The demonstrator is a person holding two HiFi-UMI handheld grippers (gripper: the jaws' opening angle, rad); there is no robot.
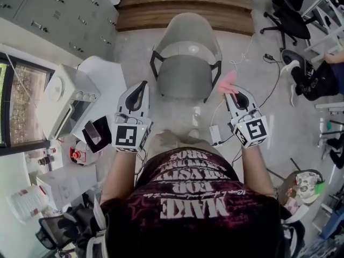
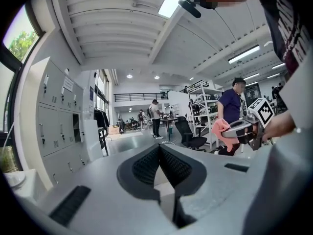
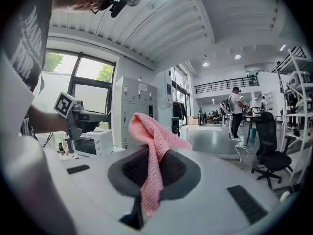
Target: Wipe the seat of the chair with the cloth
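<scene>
**Head view.** The chair [image 1: 185, 47] stands on the floor [image 1: 134, 42] just ahead of the person, its grey seat [image 1: 184, 79] bare and facing up. The right hand-held gripper [image 1: 233, 92] is raised beside the seat's right edge, with the pink cloth [image 1: 228, 82] bunched at its tips. The left hand-held gripper [image 1: 142, 86] is raised near the seat's left front corner. Neither appears to touch the chair.

**Left gripper view.** The ribbed jaws meet with nothing between them. They point out across the room, not down at the seat.

**Right gripper view.** The jaws are closed on one fold of the cloth. A loose peak rises above the tips and a short tail hangs on the near side.

**Step in hand.** Wiping looks not yet begun; the cloth is being brought to the seat. To do it well, tip the right hand-held gripper downward so the loose cloth, not the jaw tips, meets the seat. Keep the pinch firm and sweep in overlapping strokes from the far edge to the near edge
</scene>
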